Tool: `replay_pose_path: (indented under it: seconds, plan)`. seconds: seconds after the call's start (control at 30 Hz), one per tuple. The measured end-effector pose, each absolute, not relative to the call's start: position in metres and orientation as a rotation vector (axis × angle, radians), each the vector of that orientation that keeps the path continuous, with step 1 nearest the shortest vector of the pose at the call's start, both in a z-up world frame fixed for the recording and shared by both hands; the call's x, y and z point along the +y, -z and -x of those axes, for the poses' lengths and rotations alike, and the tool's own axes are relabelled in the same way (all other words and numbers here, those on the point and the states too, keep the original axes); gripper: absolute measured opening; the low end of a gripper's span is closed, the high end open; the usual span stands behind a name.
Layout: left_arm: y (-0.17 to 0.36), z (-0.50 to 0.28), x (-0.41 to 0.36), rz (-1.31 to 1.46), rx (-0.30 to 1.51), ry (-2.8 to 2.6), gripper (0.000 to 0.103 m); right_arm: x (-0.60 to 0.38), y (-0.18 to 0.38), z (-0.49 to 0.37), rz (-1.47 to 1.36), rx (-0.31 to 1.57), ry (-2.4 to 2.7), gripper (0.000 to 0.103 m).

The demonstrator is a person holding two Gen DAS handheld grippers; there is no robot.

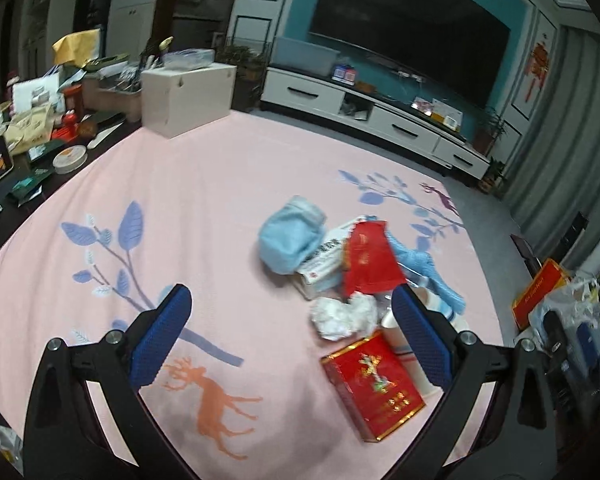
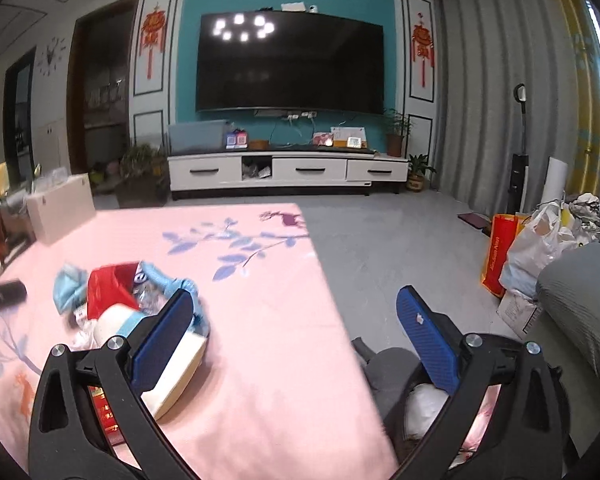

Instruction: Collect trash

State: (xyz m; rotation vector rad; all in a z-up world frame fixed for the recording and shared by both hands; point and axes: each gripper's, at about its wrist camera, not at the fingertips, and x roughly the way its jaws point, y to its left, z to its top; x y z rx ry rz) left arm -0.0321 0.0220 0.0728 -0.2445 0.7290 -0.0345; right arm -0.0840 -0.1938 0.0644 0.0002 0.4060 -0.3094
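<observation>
A heap of trash lies on the pink tablecloth. In it are a light blue cloth, a white carton, a red envelope, a crumpled white tissue, a red cigarette box and a paper cup half hidden by a finger. My left gripper hangs open just before the heap, with the tissue between its fingers, untouched. My right gripper is open over the table's right edge; its left finger covers part of the heap, where the red envelope and paper cup show.
A beige box stands at the table's far left, with cluttered small items beside it. Off the right edge are a dark grey shape with something white in it, plastic bags, a red bag and a grey sofa.
</observation>
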Motion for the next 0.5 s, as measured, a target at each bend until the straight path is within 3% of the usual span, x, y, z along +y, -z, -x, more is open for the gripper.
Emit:
replay_pose_path:
  seconds: [0.5]
  plan:
    - [-0.068, 0.022, 0.03, 0.252, 0.766, 0.044, 0.1, -0.163, -0.044, 0.075, 0.17, 0.411, 0.356, 0.099]
